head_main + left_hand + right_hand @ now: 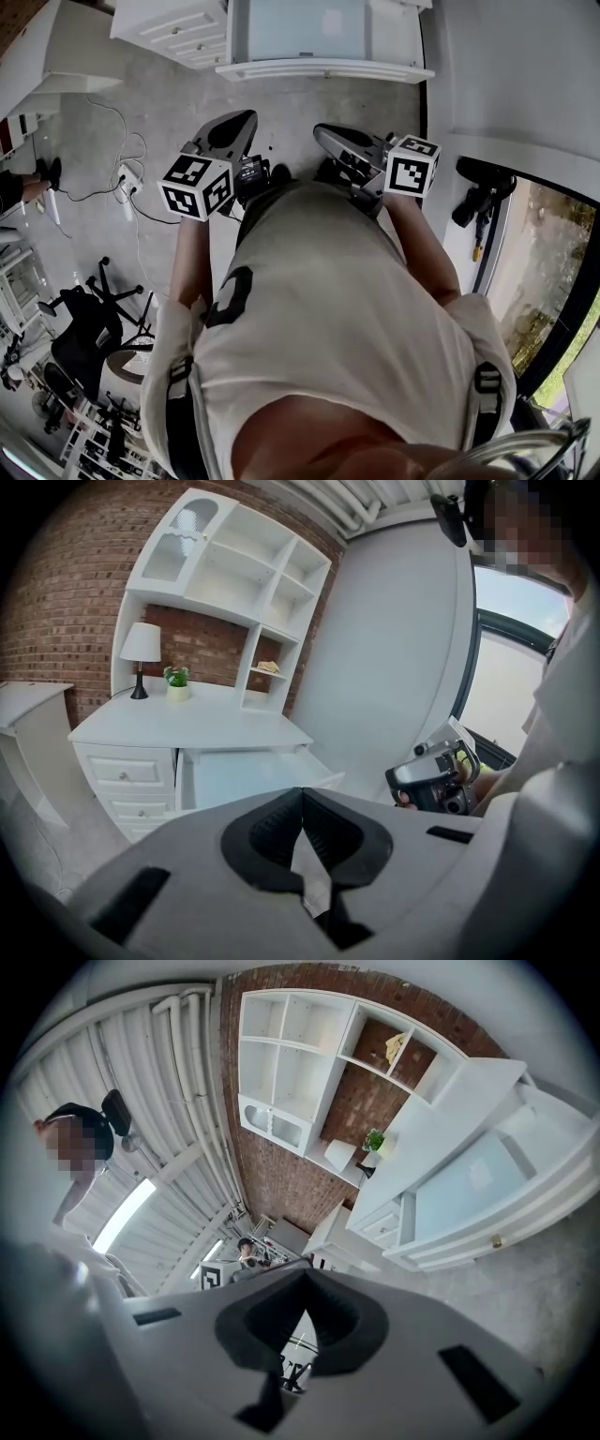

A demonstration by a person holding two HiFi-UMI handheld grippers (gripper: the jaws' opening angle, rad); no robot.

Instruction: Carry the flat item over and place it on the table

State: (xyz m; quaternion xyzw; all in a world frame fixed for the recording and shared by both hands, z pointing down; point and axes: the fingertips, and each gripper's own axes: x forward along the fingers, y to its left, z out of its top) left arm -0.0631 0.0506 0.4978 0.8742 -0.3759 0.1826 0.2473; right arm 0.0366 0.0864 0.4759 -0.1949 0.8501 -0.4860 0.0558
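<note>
Both arms are bent and held close in front of the torso. The left gripper tips downward and the right gripper lies about level, both aimed across the concrete floor toward a white surface. Each gripper's jaws are closed tip to tip. A pale sliver shows behind the left pads; whether it is the flat item I cannot tell.

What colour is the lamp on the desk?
The lamp has a white shade; left gripper view.
</note>
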